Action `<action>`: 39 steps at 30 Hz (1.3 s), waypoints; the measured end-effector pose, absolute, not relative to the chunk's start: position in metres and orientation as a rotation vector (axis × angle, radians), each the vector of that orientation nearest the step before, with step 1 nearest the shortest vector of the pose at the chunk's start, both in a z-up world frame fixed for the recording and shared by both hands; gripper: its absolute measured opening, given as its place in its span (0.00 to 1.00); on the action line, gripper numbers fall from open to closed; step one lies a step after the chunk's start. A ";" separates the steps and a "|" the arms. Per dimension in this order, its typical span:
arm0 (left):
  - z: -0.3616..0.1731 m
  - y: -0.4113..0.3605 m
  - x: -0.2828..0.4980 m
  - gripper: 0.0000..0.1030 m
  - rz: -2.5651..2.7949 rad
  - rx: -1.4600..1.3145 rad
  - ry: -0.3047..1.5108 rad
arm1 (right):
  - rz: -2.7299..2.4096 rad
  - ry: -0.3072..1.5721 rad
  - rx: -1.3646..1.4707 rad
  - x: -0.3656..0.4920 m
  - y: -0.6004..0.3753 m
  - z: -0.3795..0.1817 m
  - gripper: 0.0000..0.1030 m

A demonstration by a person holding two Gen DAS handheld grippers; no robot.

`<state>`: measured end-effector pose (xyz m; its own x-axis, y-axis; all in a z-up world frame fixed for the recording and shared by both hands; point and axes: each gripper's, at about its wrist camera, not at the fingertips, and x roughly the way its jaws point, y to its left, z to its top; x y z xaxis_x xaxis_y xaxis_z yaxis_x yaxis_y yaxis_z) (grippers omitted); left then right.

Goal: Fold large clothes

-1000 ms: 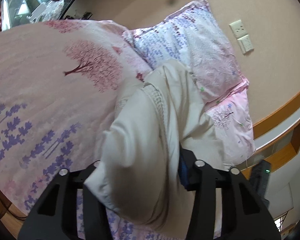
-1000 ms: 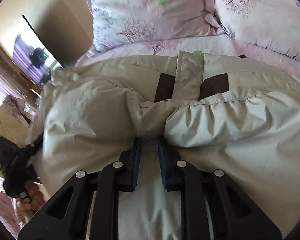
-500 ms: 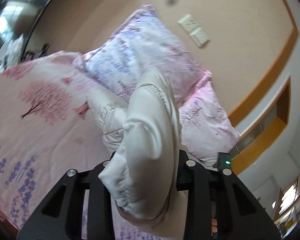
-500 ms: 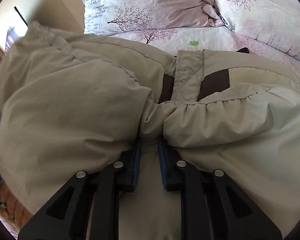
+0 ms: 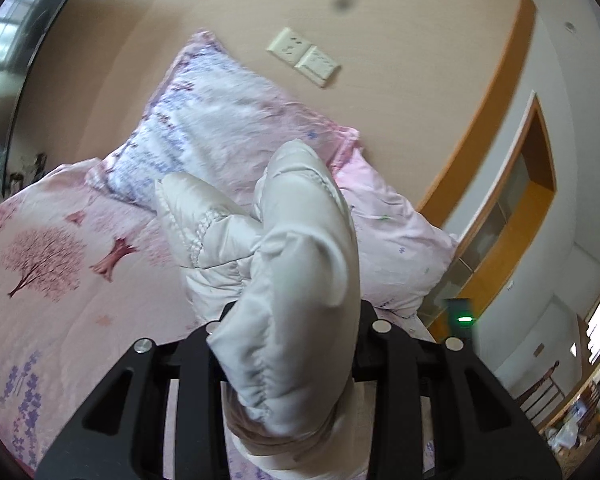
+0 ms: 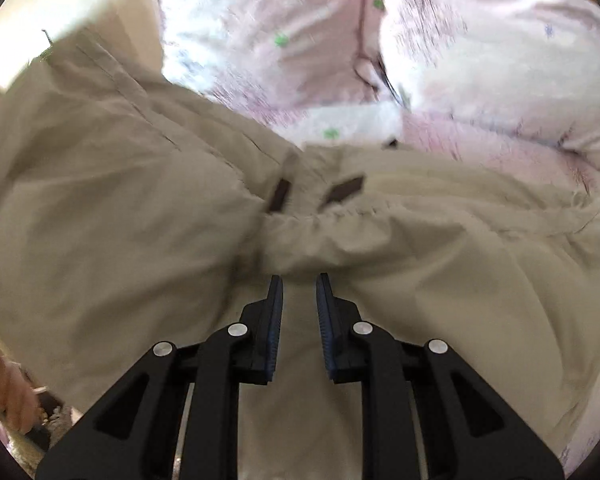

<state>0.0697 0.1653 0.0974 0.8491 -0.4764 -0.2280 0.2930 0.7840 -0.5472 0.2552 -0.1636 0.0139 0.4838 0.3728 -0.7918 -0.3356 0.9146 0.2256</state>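
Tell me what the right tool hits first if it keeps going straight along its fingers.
The right tool is already pinching the beige jacket. Straight ahead lies the jacket's gathered seam and collar, so it would probably push further into that padding before reaching the pink bedding beyond. Depth is hard to judge here.

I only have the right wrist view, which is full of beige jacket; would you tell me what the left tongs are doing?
Observer: The left tongs are clamped on a puffy fold of the jacket; their jaws have just been closing on it.
Operator: Thank you. Is that fold lying flat on the bed?
Observer: No, the gripped part is raised above the pink bedspread, in front of the pillows.
Operator: Is there anything on the wall behind them?
Observer: Two pale wall plates sit side by side just above the pillows.
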 end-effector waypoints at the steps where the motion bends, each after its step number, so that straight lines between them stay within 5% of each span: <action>1: 0.101 0.159 0.069 0.32 -0.439 -0.508 0.362 | 0.433 1.007 0.053 0.263 -0.165 0.006 0.18; 9: 0.121 0.090 0.063 0.32 -0.578 -0.414 0.336 | 0.498 1.042 0.096 0.284 -0.171 -0.006 0.18; 26: 0.115 -0.041 0.066 0.34 -0.763 -0.291 0.412 | 0.281 0.804 0.402 0.233 -0.356 0.032 0.20; 34: 0.090 -0.102 0.072 0.36 -0.832 -0.185 0.473 | 0.343 0.696 0.530 0.217 -0.401 0.053 0.59; 39: 0.078 -0.128 0.071 0.37 -0.831 -0.114 0.475 | 0.404 0.649 0.532 0.210 -0.411 0.072 0.59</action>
<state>0.0707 -0.1280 0.0777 0.5765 -0.7331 -0.3609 0.6829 0.6748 -0.2797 0.2100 -0.4108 0.0723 0.7281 0.5087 -0.4594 -0.1874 0.7925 0.5804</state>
